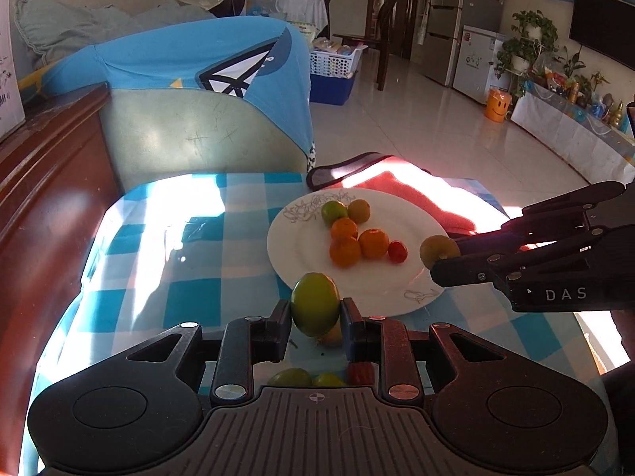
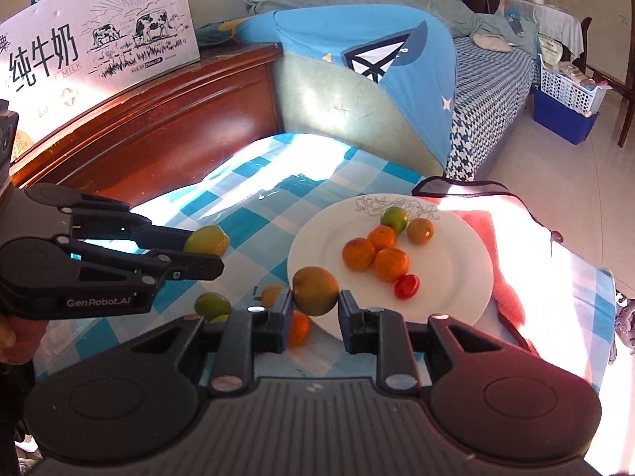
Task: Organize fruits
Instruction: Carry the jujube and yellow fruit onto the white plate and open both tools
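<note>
Two grippers each clamp one fruit above the blue-checked tablecloth (image 1: pixel 166 277). Left gripper (image 1: pixel 315 313): jaws nearly closed on an oval green fruit (image 1: pixel 315 303), long axis upright, at the near rim of the glossy white plate (image 1: pixel 301 246). Right gripper (image 2: pixel 315 309): jaws narrowly set, pinching a rounder green-brown fruit (image 2: pixel 315 290) over the plate's edge. Six small smooth fruits lie on the plate.

From where the left gripper (image 1: pixel 315 313) looks, its own body hides most of the loose fruit (image 1: pixel 291 377) on the checked cloth, only the tops peeking out. The right gripper (image 2: pixel 315 301) covers the plate's (image 2: pixel 456 289) near rim and half an orange (image 2: pixel 299 329). The milk carton (image 2: pixel 99 39) is cut off at the frame's left edge.
</note>
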Motion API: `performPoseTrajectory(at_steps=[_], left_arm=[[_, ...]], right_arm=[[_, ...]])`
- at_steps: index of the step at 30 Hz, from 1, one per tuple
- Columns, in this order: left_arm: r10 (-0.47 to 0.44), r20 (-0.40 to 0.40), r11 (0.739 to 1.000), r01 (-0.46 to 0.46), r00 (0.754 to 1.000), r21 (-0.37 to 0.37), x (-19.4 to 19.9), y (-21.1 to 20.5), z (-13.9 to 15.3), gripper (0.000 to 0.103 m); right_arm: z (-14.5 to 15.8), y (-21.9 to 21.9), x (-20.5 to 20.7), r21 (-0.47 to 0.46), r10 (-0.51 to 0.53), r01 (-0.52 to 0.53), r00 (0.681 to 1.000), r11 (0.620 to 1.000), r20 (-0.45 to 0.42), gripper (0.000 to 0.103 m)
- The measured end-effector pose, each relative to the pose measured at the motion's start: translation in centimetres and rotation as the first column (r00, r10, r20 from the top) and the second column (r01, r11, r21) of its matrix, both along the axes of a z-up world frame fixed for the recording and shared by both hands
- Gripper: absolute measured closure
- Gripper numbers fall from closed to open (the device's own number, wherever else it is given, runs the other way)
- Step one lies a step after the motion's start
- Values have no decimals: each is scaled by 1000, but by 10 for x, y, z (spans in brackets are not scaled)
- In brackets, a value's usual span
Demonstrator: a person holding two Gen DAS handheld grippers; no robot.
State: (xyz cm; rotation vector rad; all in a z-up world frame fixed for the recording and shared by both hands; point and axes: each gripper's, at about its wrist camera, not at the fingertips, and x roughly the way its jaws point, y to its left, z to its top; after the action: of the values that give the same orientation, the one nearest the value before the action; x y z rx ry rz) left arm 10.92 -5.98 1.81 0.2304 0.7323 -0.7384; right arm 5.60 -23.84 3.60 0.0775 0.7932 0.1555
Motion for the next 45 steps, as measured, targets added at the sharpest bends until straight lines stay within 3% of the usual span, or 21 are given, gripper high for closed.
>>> performPoseTrajectory(at_steps=[7, 23, 34, 37, 41, 45], left_arm=[[-40, -13, 999, 39, 999, -8, 9, -25, -5, 79], [-60, -63, 998, 62, 996, 32, 26, -59, -31, 79], [-48, -45, 999, 49, 998, 13, 24, -63, -25, 77], [-37, -32, 999, 37, 999, 17, 23, -60, -22, 72], [-2, -8, 999, 3, 1000, 46, 19, -56, -17, 57], [10, 2, 997, -10, 1000, 75, 14, -52, -15, 53]], right_arm=[[-7, -30, 14, -4, -85, 85, 996, 996, -23, 78], [-37, -56, 38, -28, -170, 168, 980, 985, -99, 78], [-31, -60, 42, 19, -204, 206, 976, 978, -68, 77], [-28, -57, 41, 21, -195, 197, 979, 980, -65, 77], [-23, -54, 37, 27, -186, 187, 981, 982, -58, 76], [-19, -47, 32, 28, -172, 173, 984, 984, -49, 74]])
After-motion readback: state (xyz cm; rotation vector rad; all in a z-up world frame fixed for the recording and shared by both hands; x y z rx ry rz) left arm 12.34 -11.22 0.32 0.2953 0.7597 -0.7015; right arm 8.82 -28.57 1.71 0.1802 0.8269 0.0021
